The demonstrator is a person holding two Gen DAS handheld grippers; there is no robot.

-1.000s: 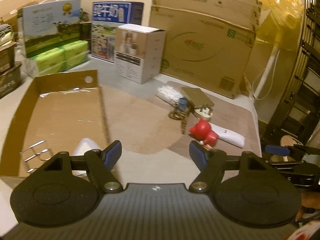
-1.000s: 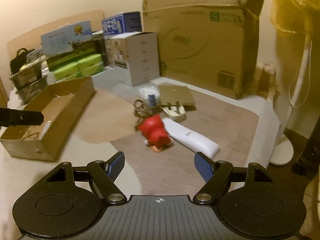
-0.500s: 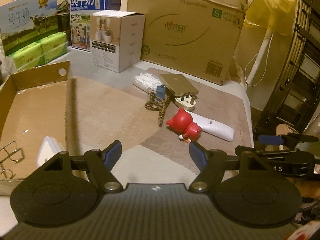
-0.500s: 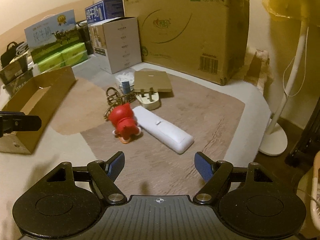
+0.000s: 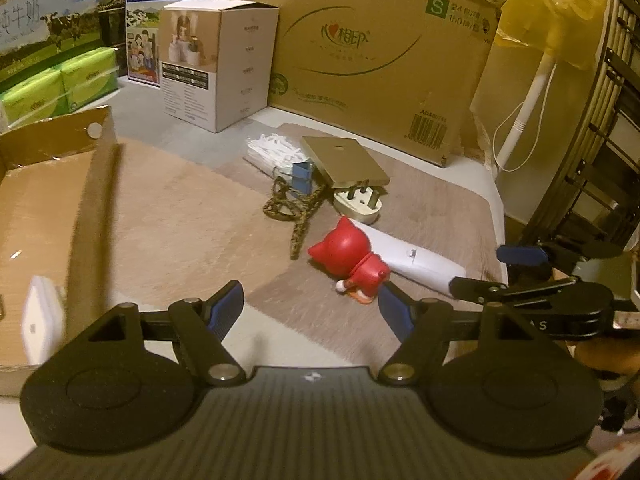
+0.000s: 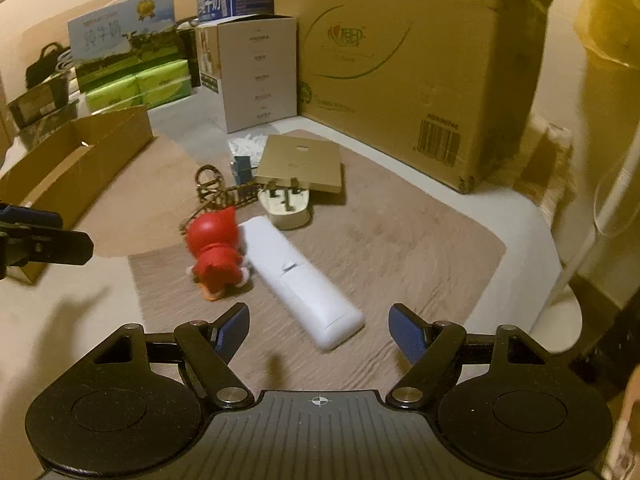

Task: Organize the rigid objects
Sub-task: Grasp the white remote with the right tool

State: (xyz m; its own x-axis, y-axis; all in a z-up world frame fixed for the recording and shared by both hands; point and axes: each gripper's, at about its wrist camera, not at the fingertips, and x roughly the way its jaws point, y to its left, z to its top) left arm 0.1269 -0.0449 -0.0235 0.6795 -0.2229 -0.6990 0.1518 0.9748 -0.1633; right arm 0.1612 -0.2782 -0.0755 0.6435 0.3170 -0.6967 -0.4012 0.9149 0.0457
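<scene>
A red toy figure (image 5: pixel 352 258) (image 6: pixel 214 250) lies on the brown mat beside a long white remote (image 5: pixel 420 266) (image 6: pixel 300 276). Behind them sit a white plug (image 5: pixel 358 202) (image 6: pixel 286 206), a gold flat card (image 5: pixel 344 160) (image 6: pixel 300 164), a braided cord (image 5: pixel 294 210) (image 6: pixel 212 188), a small blue clip (image 5: pixel 302 178) and white plastic bits (image 5: pixel 272 148). My left gripper (image 5: pixel 310 306) is open, just short of the red toy. Open too, my right gripper (image 6: pixel 318 330) hovers over the near end of the remote. Nothing is between either pair of fingers.
An open shallow cardboard box (image 5: pixel 52 200) (image 6: pixel 80 160) lies at the left with a white block (image 5: pixel 40 320) inside. A big carton (image 5: pixel 376 60), a white carton (image 5: pixel 218 64), milk boxes and green tissue packs stand behind. A fan stand (image 5: pixel 524 108) is at the right.
Both grippers have moved forward and lower toward the pile on the mat; the red toy and remote now appear larger and nearer. Both stayed open.
</scene>
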